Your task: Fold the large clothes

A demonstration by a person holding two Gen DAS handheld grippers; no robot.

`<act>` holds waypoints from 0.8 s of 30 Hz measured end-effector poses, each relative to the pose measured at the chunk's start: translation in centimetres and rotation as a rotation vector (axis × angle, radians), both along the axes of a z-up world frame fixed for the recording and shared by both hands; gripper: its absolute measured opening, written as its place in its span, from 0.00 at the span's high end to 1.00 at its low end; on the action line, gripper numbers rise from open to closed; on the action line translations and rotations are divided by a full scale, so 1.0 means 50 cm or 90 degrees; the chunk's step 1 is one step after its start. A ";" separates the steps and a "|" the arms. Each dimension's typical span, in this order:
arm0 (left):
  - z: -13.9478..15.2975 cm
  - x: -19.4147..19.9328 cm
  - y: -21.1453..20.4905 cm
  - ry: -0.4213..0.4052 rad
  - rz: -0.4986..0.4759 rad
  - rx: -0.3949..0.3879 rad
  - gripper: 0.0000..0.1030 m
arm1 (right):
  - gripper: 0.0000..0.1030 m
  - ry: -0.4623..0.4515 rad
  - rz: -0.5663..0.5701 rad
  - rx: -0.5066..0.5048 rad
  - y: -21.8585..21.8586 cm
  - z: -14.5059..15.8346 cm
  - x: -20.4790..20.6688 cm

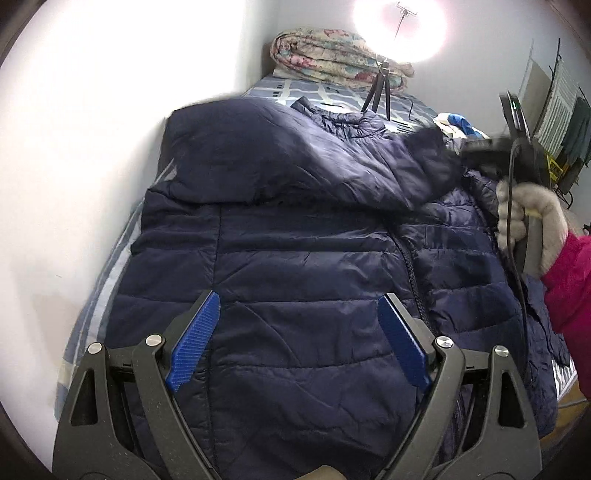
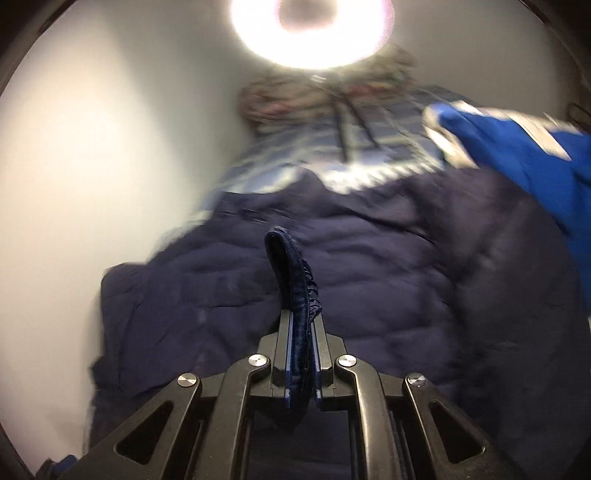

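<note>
- Left gripper [image 1: 297, 328]: nearest item in the left wrist view, at 6 o'clock; blue-padded fingers [image 1: 194, 339] spread wide apart, nothing between them, poised over the lower body of the jacket.
- Navy quilted jacket [image 1: 303, 280]: spread across the bed, filling the centre of the left wrist view; zip line running toward 5 o'clock; one sleeve [image 1: 332, 162] lifted and drawn across the chest toward 2 o'clock, blurred.
- Right gripper [image 2: 300, 325]: at 6 o'clock in the right wrist view; jaws pressed together on the sleeve cuff [image 2: 293, 273], whose elastic edge stands up between the pads.
- Gloved right hand [image 1: 532, 225]: at 3 o'clock in the left wrist view, holding the right gripper's handle; pink sleeve below it.
- Bed [image 1: 332, 94]: blue-and-white checked cover, visible beyond the jacket at 12 o'clock.
- Small tripod [image 1: 378, 92]: standing on the bed cover, at 1 o'clock.
- Blue garment [image 2: 517, 155]: at 2 o'clock in the right wrist view, blurred.
- Folded floral quilt [image 1: 340, 59]: far end of the bed, against the wall.
- Ring light [image 1: 400, 26]: farthest, at 12 o'clock, glaring.
</note>
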State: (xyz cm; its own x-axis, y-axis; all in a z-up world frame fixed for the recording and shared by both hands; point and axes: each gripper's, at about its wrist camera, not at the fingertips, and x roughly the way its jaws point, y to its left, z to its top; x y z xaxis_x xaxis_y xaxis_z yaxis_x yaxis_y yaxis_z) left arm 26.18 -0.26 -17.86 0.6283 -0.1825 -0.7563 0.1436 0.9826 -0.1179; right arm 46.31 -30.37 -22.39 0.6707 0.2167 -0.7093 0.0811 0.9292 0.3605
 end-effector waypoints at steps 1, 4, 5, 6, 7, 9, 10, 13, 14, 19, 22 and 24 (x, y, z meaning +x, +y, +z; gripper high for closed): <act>-0.002 0.005 -0.002 0.003 0.001 -0.001 0.13 | 0.94 0.007 -0.001 -0.002 -0.006 -0.011 0.001; -0.002 0.014 -0.011 0.001 0.001 0.000 0.13 | 0.94 0.017 -0.003 -0.011 -0.021 -0.028 0.004; 0.000 0.016 -0.015 0.000 -0.001 0.000 0.13 | 0.94 0.012 -0.002 -0.009 -0.026 -0.028 0.008; 0.001 0.019 -0.021 -0.001 -0.002 0.000 0.13 | 0.94 0.008 -0.001 -0.007 -0.030 -0.025 0.012; 0.002 0.019 -0.025 -0.001 -0.003 0.002 0.13 | 0.94 0.006 -0.001 -0.005 -0.032 -0.027 0.017; 0.002 0.021 -0.031 -0.002 -0.007 0.005 0.13 | 0.94 0.019 -0.002 -0.012 -0.036 -0.033 0.032; 0.001 0.022 -0.035 -0.003 -0.010 0.007 0.13 | 0.94 0.033 -0.002 -0.023 -0.037 -0.039 0.039; 0.000 0.023 -0.047 -0.005 -0.015 0.012 0.13 | 0.94 0.058 -0.002 -0.059 -0.030 -0.052 0.049; 0.000 0.024 -0.050 -0.005 -0.016 0.010 0.13 | 0.94 0.070 -0.004 -0.071 -0.028 -0.060 0.053; 0.007 0.029 -0.066 -0.011 -0.025 0.007 0.13 | 0.90 0.109 0.012 -0.109 -0.016 -0.086 0.068; 0.016 0.030 -0.077 -0.022 -0.033 0.009 0.13 | 0.75 0.092 0.023 -0.110 -0.012 -0.060 0.052; 0.026 0.028 -0.087 -0.043 -0.033 0.018 0.13 | 0.70 0.070 0.034 -0.097 -0.016 -0.030 0.030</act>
